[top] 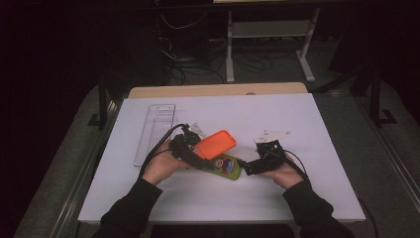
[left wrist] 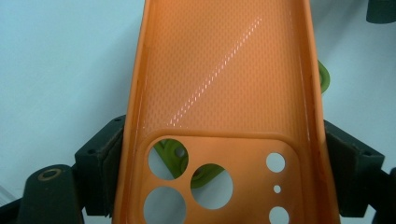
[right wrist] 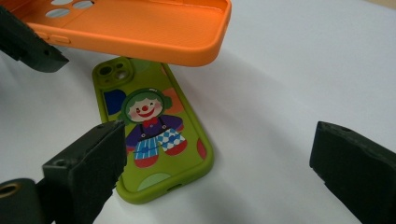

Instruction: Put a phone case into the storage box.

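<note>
The left gripper (left wrist: 219,154) is closed across the camera end of the orange case (left wrist: 224,79), holding it raised, inner face up, above the green case (right wrist: 154,135), which lies flat on the worktop (top: 297,193). The right gripper (right wrist: 219,163) stands wide open and empty, just beside the green case. Judged step: separating or stacking the cases; the next move calls for the right gripper to close on the green case's edge. The right gripper view shows the clown print; the high view shows a clear tray (top: 154,131) to the left.

A lab or test room is indicated: a white-covered table (top: 297,114) is set in a dark space, with loose cables (top: 198,69) and a metal bench frame (top: 267,34) behind.
</note>
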Demonstrator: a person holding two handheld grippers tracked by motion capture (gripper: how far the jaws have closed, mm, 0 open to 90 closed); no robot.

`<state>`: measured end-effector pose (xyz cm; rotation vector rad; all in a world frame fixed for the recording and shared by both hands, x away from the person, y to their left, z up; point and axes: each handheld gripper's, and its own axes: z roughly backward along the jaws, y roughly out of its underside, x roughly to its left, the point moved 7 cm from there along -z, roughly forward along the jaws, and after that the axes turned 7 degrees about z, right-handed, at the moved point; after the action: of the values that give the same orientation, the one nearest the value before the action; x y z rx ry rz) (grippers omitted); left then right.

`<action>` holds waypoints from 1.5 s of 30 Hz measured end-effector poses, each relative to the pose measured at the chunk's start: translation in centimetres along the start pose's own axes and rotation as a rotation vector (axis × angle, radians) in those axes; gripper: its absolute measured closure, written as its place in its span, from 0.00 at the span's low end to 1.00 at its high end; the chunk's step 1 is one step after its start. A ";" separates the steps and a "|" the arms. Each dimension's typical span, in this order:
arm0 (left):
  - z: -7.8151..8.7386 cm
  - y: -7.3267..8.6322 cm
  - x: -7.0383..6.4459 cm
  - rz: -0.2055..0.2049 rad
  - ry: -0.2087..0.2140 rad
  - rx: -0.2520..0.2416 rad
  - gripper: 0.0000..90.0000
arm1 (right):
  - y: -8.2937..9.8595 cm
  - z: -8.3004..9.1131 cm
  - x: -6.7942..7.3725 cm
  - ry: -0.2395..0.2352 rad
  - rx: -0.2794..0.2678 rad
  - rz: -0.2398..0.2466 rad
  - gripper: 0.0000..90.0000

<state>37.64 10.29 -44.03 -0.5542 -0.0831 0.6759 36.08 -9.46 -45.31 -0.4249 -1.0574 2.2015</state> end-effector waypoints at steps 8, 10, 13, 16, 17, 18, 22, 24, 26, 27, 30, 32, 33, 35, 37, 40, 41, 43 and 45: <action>0.1 0.0 0.2 0.004 0.002 -0.006 0.18 | -0.1 0.2 -0.1 0.021 -0.012 0.034 0.04; 0.1 0.0 0.3 0.006 0.002 -0.007 0.18 | -0.1 0.2 -0.1 0.032 -0.008 0.054 0.04; 0.0 -0.1 0.3 0.011 0.004 -0.006 0.18 | -0.2 0.2 0.0 0.052 -0.007 0.088 0.04; 0.0 -0.3 0.4 0.009 0.002 -0.006 0.18 | -0.1 0.1 0.0 0.090 0.005 0.159 0.03; 0.0 -0.4 0.4 0.009 0.003 -0.001 0.18 | -0.1 0.1 0.0 0.099 0.007 0.173 0.03; 0.0 -0.4 0.4 0.013 0.003 -0.002 0.18 | 0.0 0.0 0.1 0.108 0.008 0.193 0.03; -0.4 -0.7 0.4 -0.008 0.004 0.002 0.18 | 0.0 0.0 0.2 0.127 0.007 0.222 0.03; -0.6 -0.7 0.2 -0.013 0.009 0.009 0.18 | 0.0 0.1 0.2 0.140 0.009 0.244 0.03; -0.7 -0.6 0.1 -0.020 0.009 0.015 0.18 | 0.1 0.1 0.2 0.151 0.017 0.247 0.03; -0.8 -0.6 0.1 -0.021 0.008 0.019 0.18 | 0.1 0.1 0.2 0.162 0.020 0.261 0.03; -0.8 -0.6 0.0 -0.020 0.006 0.019 0.18 | -0.1 0.3 -0.2 0.199 0.015 0.321 0.03; -1.0 -0.7 -0.1 -0.020 0.010 0.020 0.18 | -0.3 0.5 -0.3 0.221 0.010 0.341 0.03; -1.1 -0.8 -0.1 -0.017 0.012 0.017 0.18 | -0.4 0.6 -0.3 0.236 0.002 0.363 0.03; -1.3 -0.8 -0.3 -0.020 0.016 0.021 0.18 | -0.4 0.8 -0.3 0.256 -0.001 0.400 0.03; -1.4 -1.0 -0.5 -0.037 0.017 0.032 0.18 | -0.3 0.8 -0.3 0.264 0.000 0.416 0.03; -1.6 -1.2 -0.8 -0.029 0.017 0.016 0.18 | -0.3 0.8 -0.2 0.292 0.002 0.486 0.03; -1.6 -1.2 -0.9 -0.013 0.018 0.008 0.18 | -0.3 0.8 -0.3 0.309 0.011 0.523 0.03; -1.5 -1.2 -0.7 -0.024 0.015 0.020 0.18 | -0.4 0.8 -0.2 0.330 0.009 0.569 0.03; -1.3 -1.1 -0.6 -0.027 0.008 0.026 0.18 | -0.5 0.7 0.0 0.351 0.008 0.597 0.04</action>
<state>38.13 8.57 -44.53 -0.5301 -0.0744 0.6480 35.95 -9.66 -44.47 -1.2012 -0.7921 2.4950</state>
